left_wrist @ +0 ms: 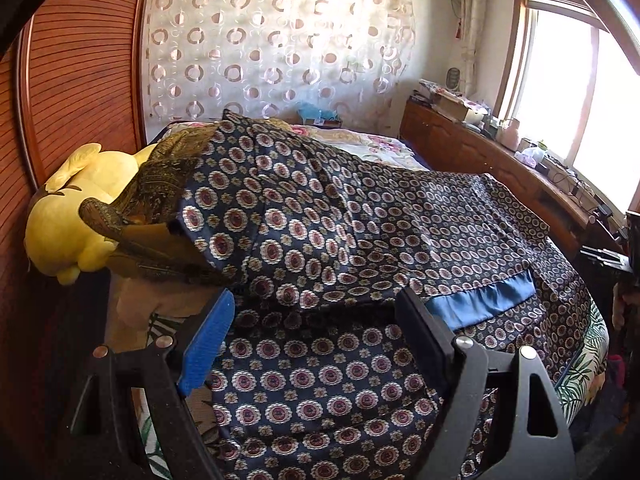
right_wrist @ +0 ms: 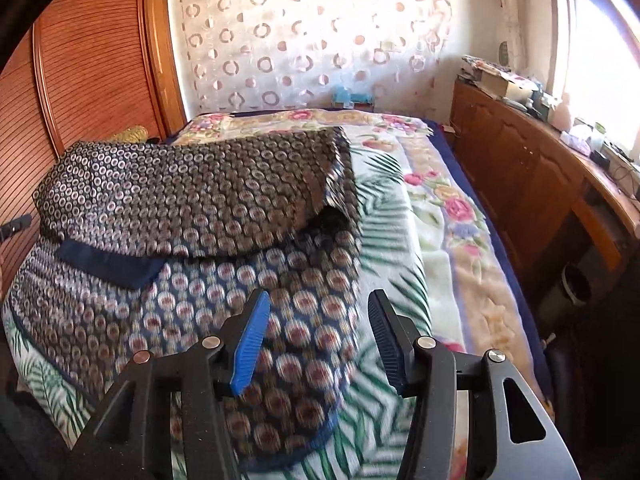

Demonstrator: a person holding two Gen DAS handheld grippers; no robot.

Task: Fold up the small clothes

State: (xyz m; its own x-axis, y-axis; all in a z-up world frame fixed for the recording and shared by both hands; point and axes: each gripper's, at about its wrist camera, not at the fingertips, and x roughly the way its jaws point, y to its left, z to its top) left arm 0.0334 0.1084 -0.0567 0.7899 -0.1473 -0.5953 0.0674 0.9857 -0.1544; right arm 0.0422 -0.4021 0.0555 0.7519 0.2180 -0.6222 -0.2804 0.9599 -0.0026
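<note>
right wrist view: blurred patterned garment (right_wrist: 192, 196)

The patterned garment (right_wrist: 192, 200) blurs toward the near edge of the right wrist view, its medallions smeared, and its lower hem runs out of sight behind the right gripper (right_wrist: 316, 340). In the left wrist view it covers much of the yellow plush toy (left_wrist: 68, 216). Small items on the wooden sideboard (left_wrist: 480, 152) stay too small and glare-washed to identify
</note>
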